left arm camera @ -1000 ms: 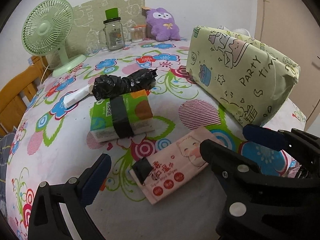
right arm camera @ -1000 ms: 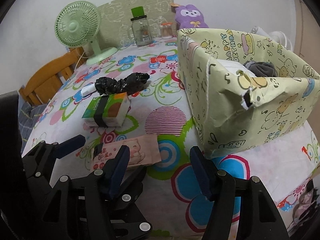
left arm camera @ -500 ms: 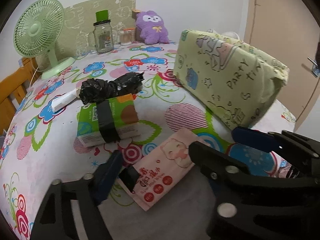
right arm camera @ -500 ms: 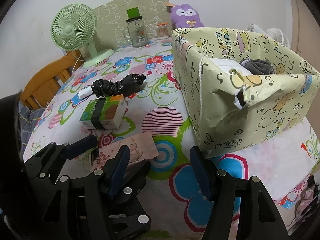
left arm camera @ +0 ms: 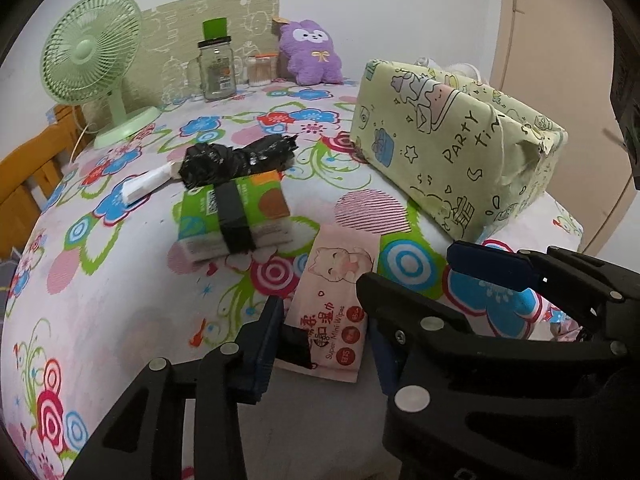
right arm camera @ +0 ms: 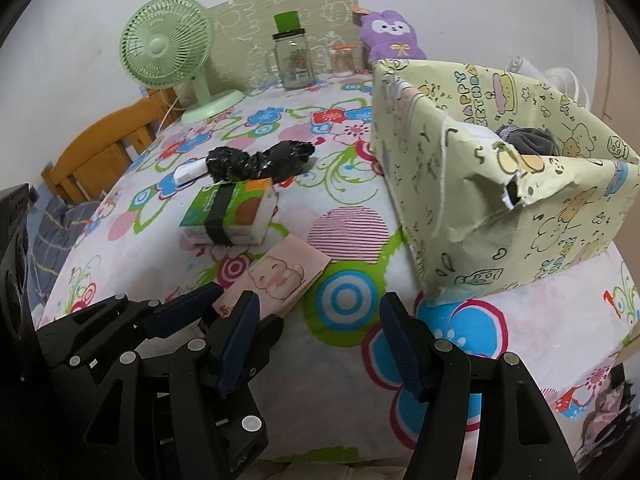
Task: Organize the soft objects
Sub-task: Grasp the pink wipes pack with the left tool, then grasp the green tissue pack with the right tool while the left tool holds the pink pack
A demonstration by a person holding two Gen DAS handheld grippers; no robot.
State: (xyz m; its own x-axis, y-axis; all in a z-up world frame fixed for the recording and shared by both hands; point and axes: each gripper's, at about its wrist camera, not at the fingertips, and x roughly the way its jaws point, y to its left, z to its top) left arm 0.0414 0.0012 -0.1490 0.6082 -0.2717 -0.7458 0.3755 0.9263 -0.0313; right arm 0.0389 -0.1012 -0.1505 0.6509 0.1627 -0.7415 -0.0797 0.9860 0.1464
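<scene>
**A:** Since a second ago, the left gripper [left arm camera: 324, 332] has gone from wide to narrow; its jaws are closing around the near end of the pink wipes pack [left arm camera: 336, 304], which lies flat on the surface [left arm camera: 120, 300].

**B:** Best squeeze gently and lift level. Writing?

**A:** "Super Mini Wipes" on the pack, "PARTY" on the box [left arm camera: 452, 144].

**B:** Right wrist view?

**A:** The right gripper [right arm camera: 320, 340] hangs half-open and empty, the open box [right arm camera: 500, 216] beyond it.
</scene>
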